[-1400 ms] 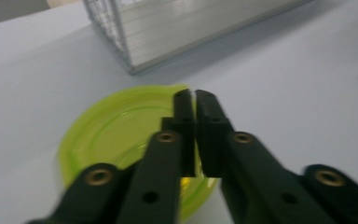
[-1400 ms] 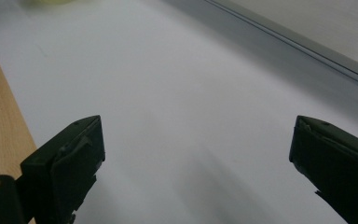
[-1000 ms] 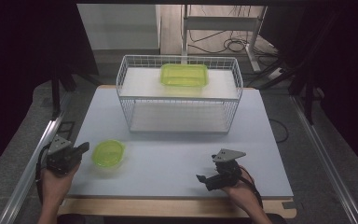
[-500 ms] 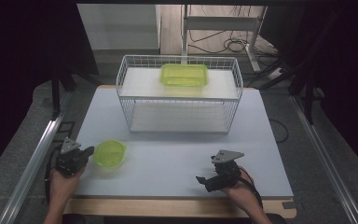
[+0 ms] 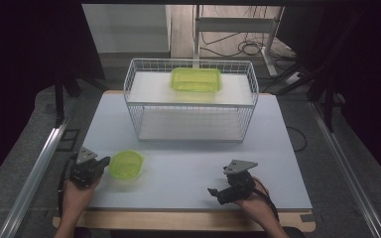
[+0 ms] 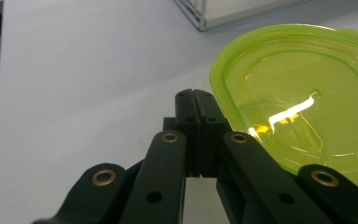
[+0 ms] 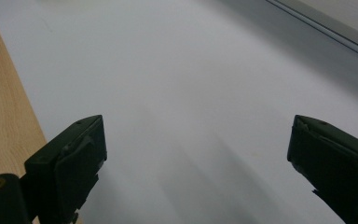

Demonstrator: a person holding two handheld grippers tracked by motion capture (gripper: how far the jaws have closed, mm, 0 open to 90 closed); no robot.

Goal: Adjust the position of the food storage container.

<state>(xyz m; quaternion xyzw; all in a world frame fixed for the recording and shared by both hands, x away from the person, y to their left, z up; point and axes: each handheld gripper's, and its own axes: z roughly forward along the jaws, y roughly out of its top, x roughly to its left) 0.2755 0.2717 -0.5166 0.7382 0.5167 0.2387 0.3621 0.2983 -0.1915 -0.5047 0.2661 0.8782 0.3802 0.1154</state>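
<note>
1. A person is sitting at the 6 o'clock edge of a white table [image 5: 278,148], holding a two-jaw gripper in each hand.
2. The left gripper [image 5: 101,162] is lying at about 8 o'clock on the table. In the left gripper view its jaws are pressed together with nothing between them, their tips just beside the rim of a small green plastic container [image 5: 126,164].
3. The right gripper [image 5: 213,191] is resting at about 5 o'clock. Its jaws are standing wide apart over bare table.
4. The small green container is sitting open side up, just beside the left gripper. It looks thin, light and glossy, so it is likely sliding easily when pushed; a pinch across the flat rim lip [image 6: 219,88] seems the safest hold.
5. A white wire basket [image 5: 139,106] is standing at 12 o'clock, with a larger green rectangular container [image 5: 196,79] lying on its upper level.
</note>
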